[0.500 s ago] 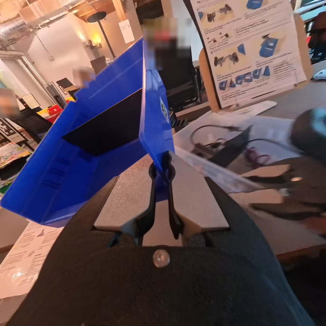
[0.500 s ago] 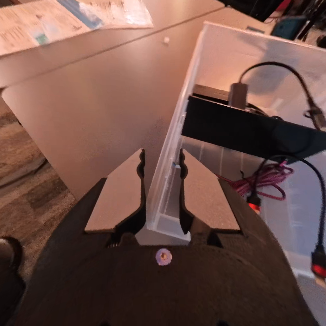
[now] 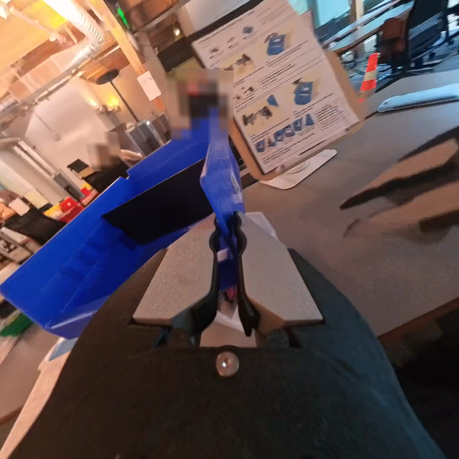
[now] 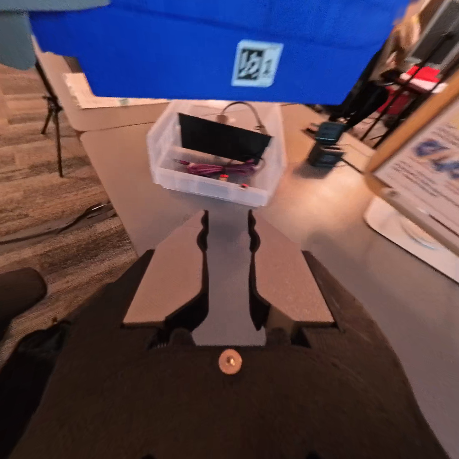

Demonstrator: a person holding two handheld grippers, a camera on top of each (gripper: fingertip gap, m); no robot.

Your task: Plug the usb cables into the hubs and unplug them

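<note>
Cables (image 4: 213, 170) coiled magenta in clear tray (image 4: 248, 196), dead ahead of right gripper (image 4: 226, 216) at frame centre, black hub (image 4: 221, 139) tilted across tray behind them, long axis left to right. Right fingers parted, empty, lined up on tray and nearer, so likely first to reach in. Left gripper (image 3: 228, 221) clamped on wall of blue bin (image 3: 74, 273), lifted at upper centre of right view.

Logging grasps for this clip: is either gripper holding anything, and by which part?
The left gripper is shut on the blue bin, pinching its side wall edge. The right gripper is open, holding nothing.
</note>
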